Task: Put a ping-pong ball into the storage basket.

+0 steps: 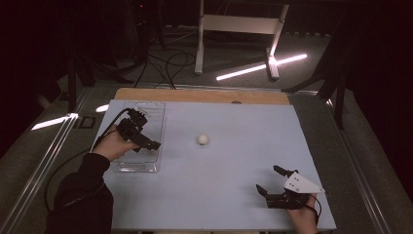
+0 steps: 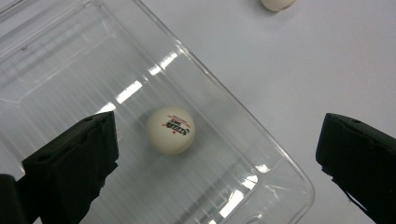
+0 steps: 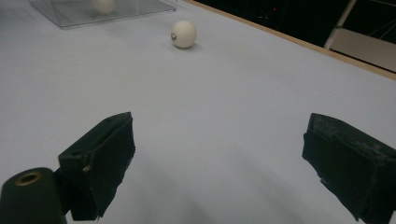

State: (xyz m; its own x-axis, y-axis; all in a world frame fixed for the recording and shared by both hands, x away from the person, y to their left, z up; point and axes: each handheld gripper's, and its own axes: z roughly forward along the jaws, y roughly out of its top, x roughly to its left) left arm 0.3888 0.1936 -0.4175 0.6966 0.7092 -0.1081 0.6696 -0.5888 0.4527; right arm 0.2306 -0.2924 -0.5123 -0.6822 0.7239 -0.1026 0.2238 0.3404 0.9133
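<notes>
Over the clear tray (image 1: 146,111) at the tabletop's (image 1: 234,165) left edge, the left tool (image 2: 217,154) hangs with jaws wide apart, a white ball (image 2: 171,129) lying loose on the tray floor between and below them, touching neither. A second ball (image 1: 203,139) sits alone mid-tabletop, well apart from the tray wall, with open room all round; the right tool (image 3: 217,158), jaws also apart and empty, rests near the front right corner. The left gripper view shows red-and-black print on the trayed ball.
</notes>
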